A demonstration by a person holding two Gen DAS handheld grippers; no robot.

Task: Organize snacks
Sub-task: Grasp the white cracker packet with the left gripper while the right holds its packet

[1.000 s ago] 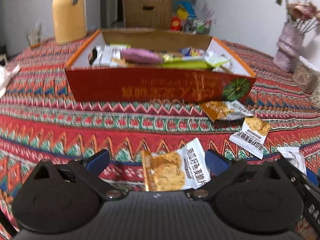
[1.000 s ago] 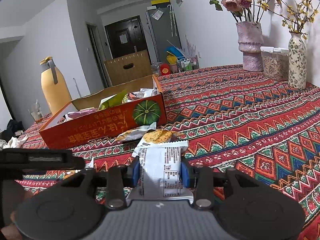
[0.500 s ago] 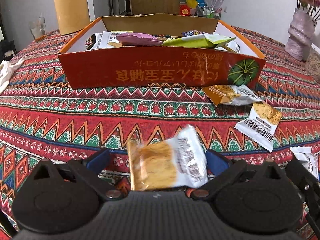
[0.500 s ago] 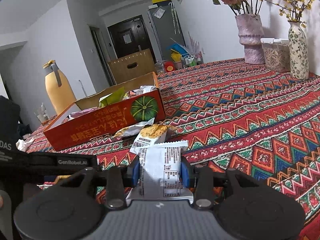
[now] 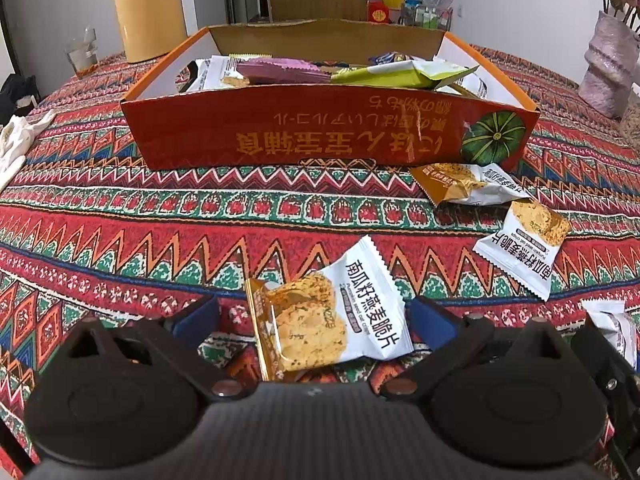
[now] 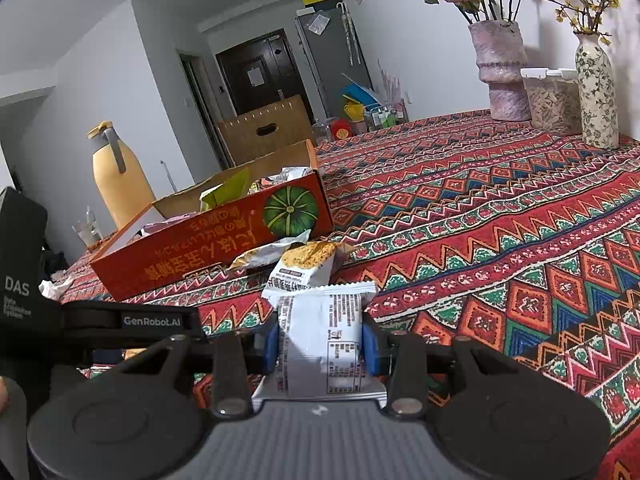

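The snacks here are small sealed packets of crisp oat biscuit, and I judge them very light, with smooth, slippery foil that crumples easily and a brittle biscuit inside that hard pressure would probably break. It seems best to take such a packet across its flat middle or by a crimped end, with gentle force. The right claw (image 6: pixel 320 346) is clenched on a white packet (image 6: pixel 324 344), its blue pads pressing on both long edges, so the packet stands upright between them. The left claw (image 5: pixel 314 318) is released: its fingers stand wide, and a biscuit packet (image 5: pixel 330 322) lies on the cloth between them, touching neither pad as far as I can see. Two more packets (image 5: pixel 466 182) lie just in front of the orange cardboard box (image 5: pixel 332 138), near its pumpkin corner, and the box already holds several other snacks. The surface (image 6: pixel 500 216) is covered with a red patterned cloth, which should keep the packets from sliding. In the room there are a yellow jug (image 5: pixel 150 4), vases with flowers (image 6: pixel 500 68) near the wall, and a dark door behind.
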